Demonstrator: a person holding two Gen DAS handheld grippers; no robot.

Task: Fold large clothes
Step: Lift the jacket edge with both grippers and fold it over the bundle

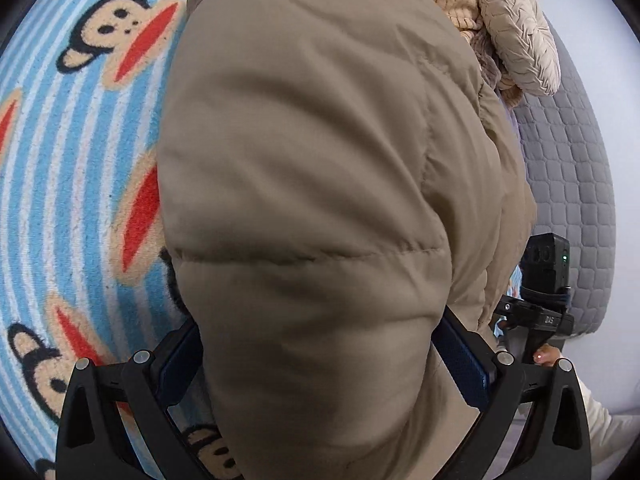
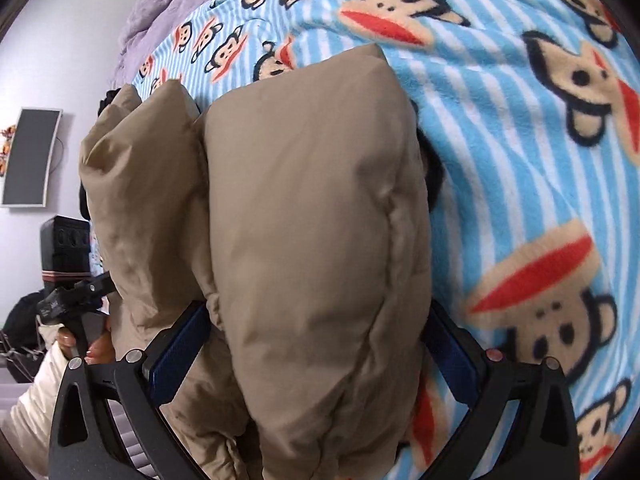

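A tan puffer jacket [image 1: 312, 184] fills the left wrist view, bunched thick over a blue striped monkey-print blanket [image 1: 72, 152]. My left gripper [image 1: 320, 360] is shut on a padded fold of the jacket, its blue pads [image 1: 464, 364] pressed against both sides. In the right wrist view the same jacket [image 2: 312, 240] rises in two puffy folds. My right gripper [image 2: 312, 356] is shut on the larger fold, and its fingertips are hidden by fabric. Each view shows the other gripper at its edge, held by a hand [image 2: 96, 348].
The monkey blanket [image 2: 520, 160] covers the bed. A pile of knitted and cream clothes [image 1: 508, 28] lies beyond the jacket, on a grey quilted mattress [image 1: 568, 184]. A purple sheet [image 2: 160, 12], a wall panel [image 2: 32, 156] and a black box [image 2: 64, 244] are at left.
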